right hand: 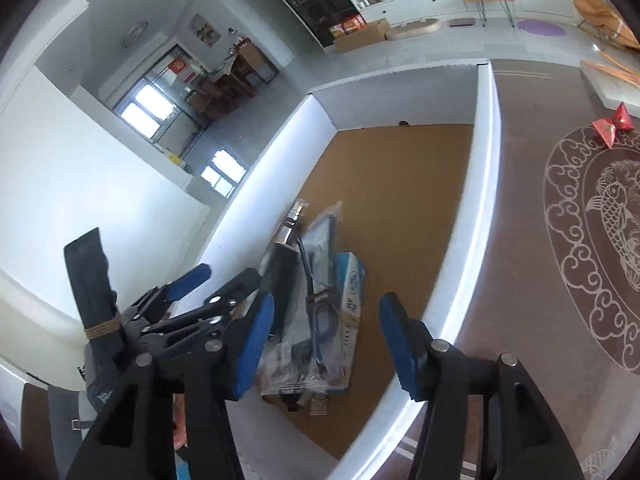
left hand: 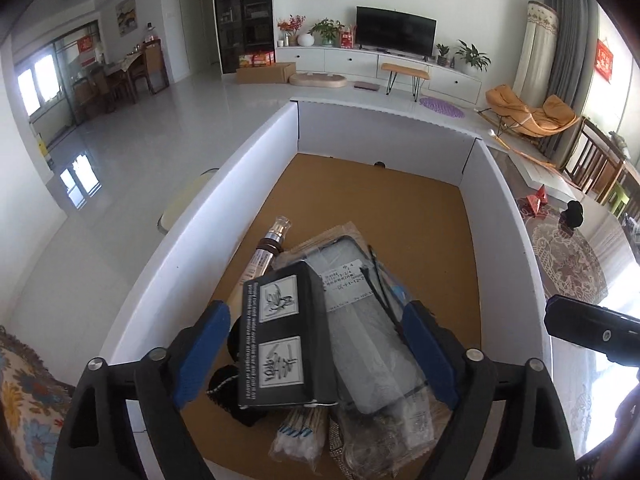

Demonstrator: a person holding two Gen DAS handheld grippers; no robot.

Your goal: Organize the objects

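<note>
The left gripper [left hand: 316,352], jaws spread, hovers over a black box [left hand: 280,340] topping a pile of packaged items inside a white-walled bin [left hand: 192,216], near end.

Bright daylight from blown-out windows [left hand: 38,80] at left, glare on glossy floor [left hand: 120,152], heavy fisheye bending with dark vignette corners, near gripper fingers slightly soft, shadows faint

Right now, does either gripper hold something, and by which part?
Nothing is held. The left gripper is open above the black box; the right gripper is open and empty.
</note>
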